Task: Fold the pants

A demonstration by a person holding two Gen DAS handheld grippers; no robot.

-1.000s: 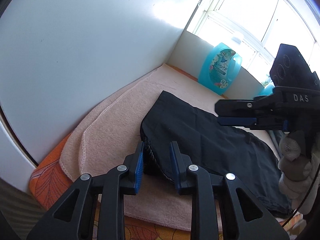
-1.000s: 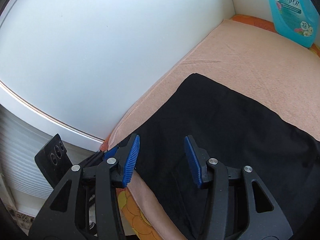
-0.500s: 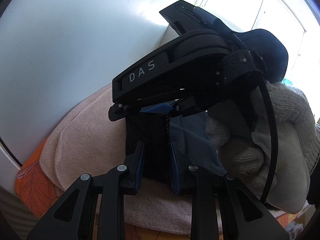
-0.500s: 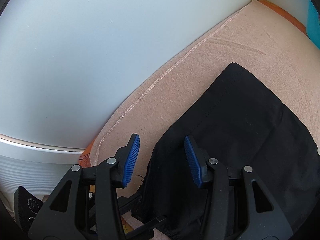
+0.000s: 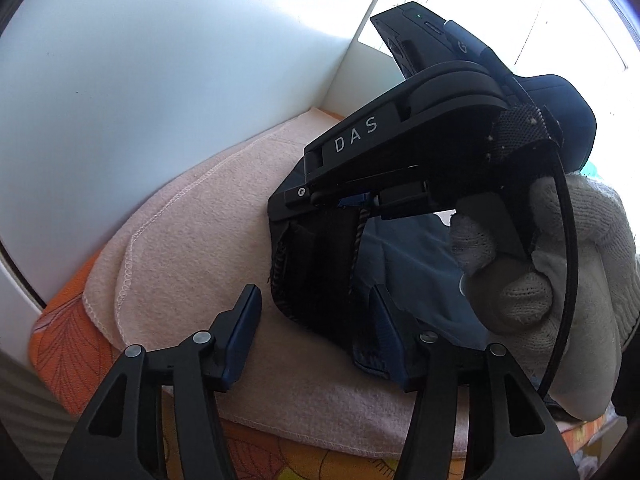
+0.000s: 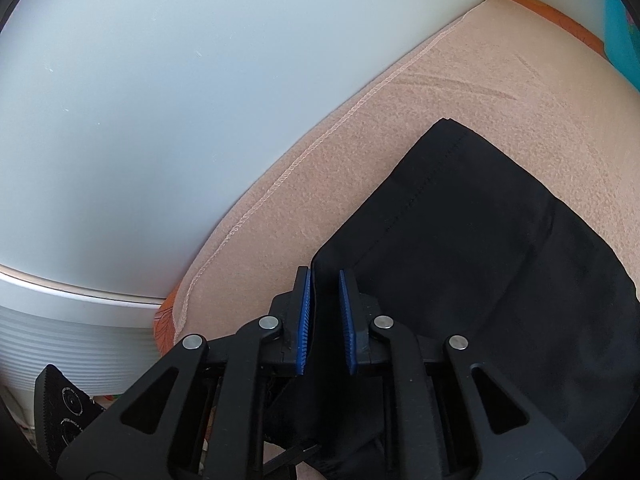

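The black pants (image 6: pixel 480 248) lie on a peach blanket (image 6: pixel 460 72). My right gripper (image 6: pixel 324 280) is shut on a fold of the pants' near edge, the cloth pinched between its blue pads (image 6: pixel 305 312). In the left wrist view the right gripper (image 5: pixel 304 196) holds the waistband end of the pants (image 5: pixel 316 264) lifted off the blanket, with a drawstring hanging down. My left gripper (image 5: pixel 316 312) is open, its jaws on either side of that hanging cloth, not pinching it.
A white wall (image 6: pixel 160 100) runs along the blanket's far side. A teal bottle (image 6: pixel 620 20) stands at the far right corner. An orange patterned sheet (image 5: pixel 64 344) shows under the blanket (image 5: pixel 192 280) at its near edge. A gloved hand (image 5: pixel 560 300) holds the right gripper. A bright window is behind.
My left gripper has opened and let go of the waistband. My right gripper has closed on the pants' edge and holds it up.
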